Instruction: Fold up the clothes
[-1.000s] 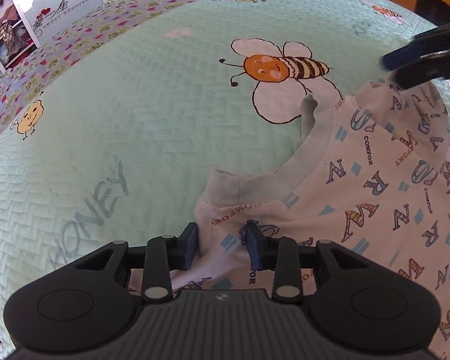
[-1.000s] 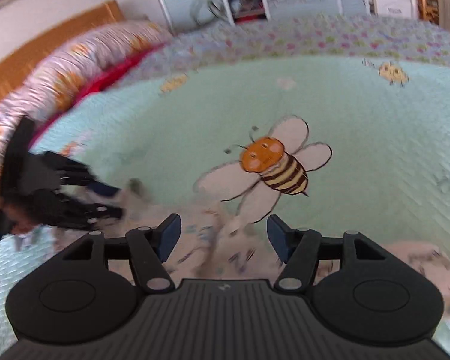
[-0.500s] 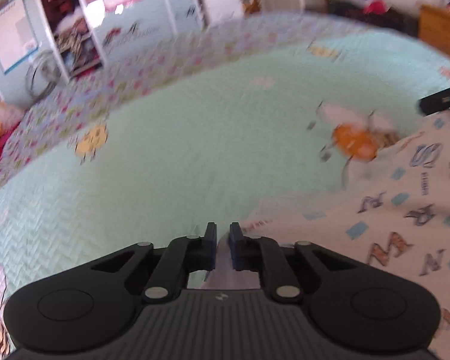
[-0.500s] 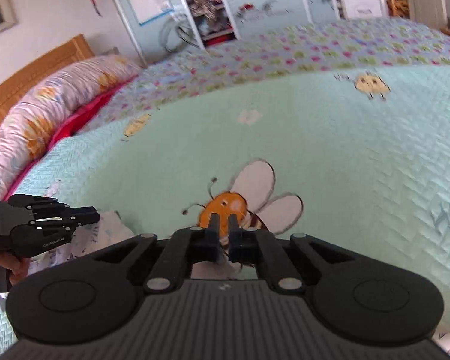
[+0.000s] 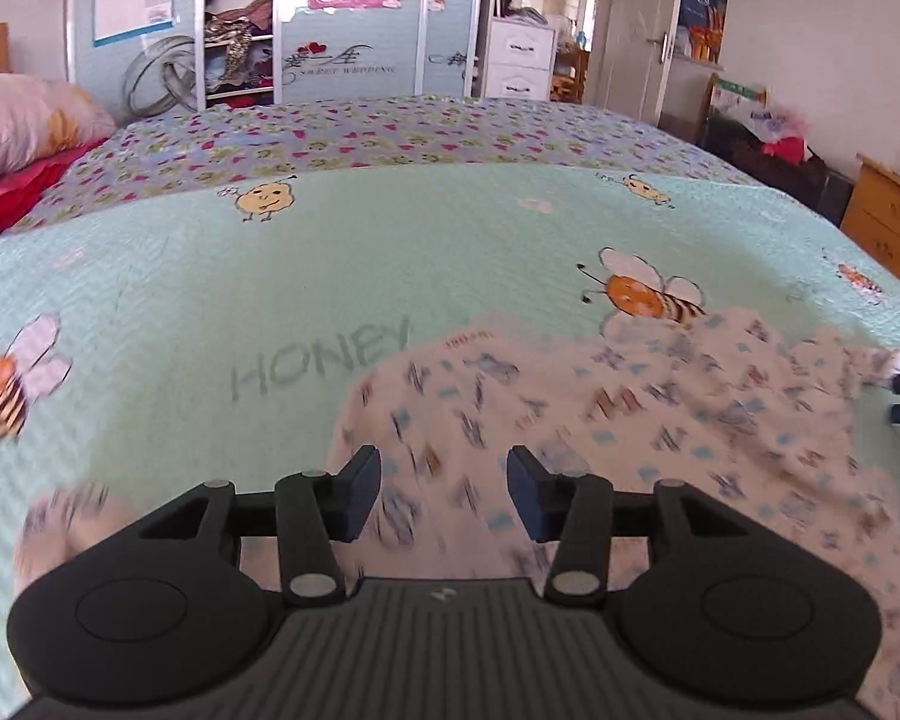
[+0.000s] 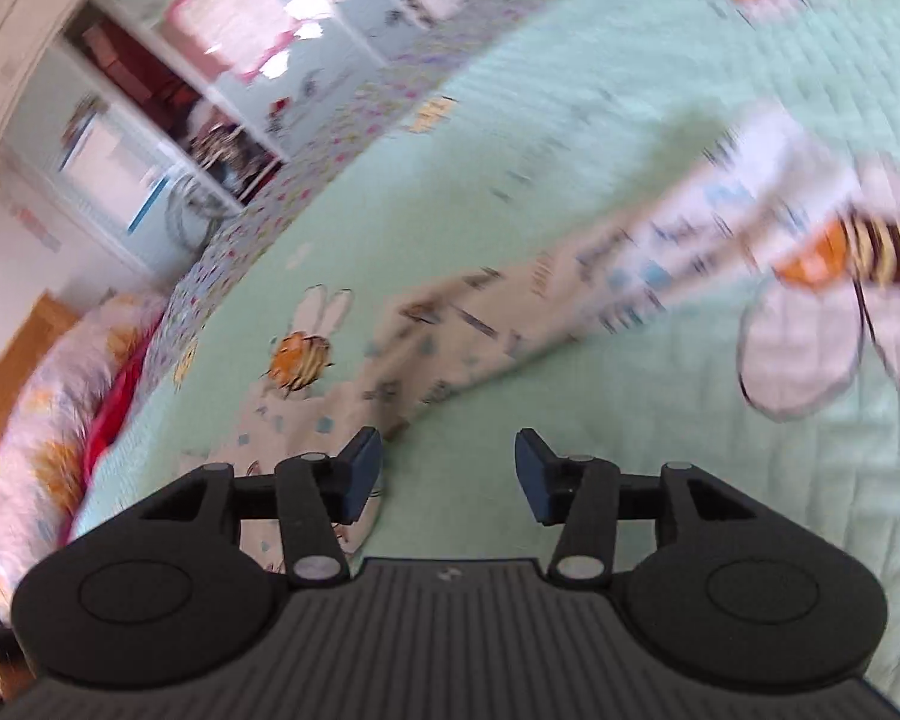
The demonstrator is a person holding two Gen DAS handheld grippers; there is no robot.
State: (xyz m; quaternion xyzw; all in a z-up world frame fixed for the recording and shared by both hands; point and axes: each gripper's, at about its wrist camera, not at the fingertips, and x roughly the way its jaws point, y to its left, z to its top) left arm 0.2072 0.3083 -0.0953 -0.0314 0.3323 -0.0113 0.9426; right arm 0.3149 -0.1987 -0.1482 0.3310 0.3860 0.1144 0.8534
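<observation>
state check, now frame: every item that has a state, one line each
left hand-held gripper: jaws opening, nothing pinched; hangs over the garment
right hand-held gripper: jaws opening, gap holds only bedspread; garment edge beside the left finger
printed garment: released, lying loosely rumpled on the bed, blurred
bedspread: spread flat, partly covered by the garment
wardrobe: open, contents showing
room door: ajar
</observation>
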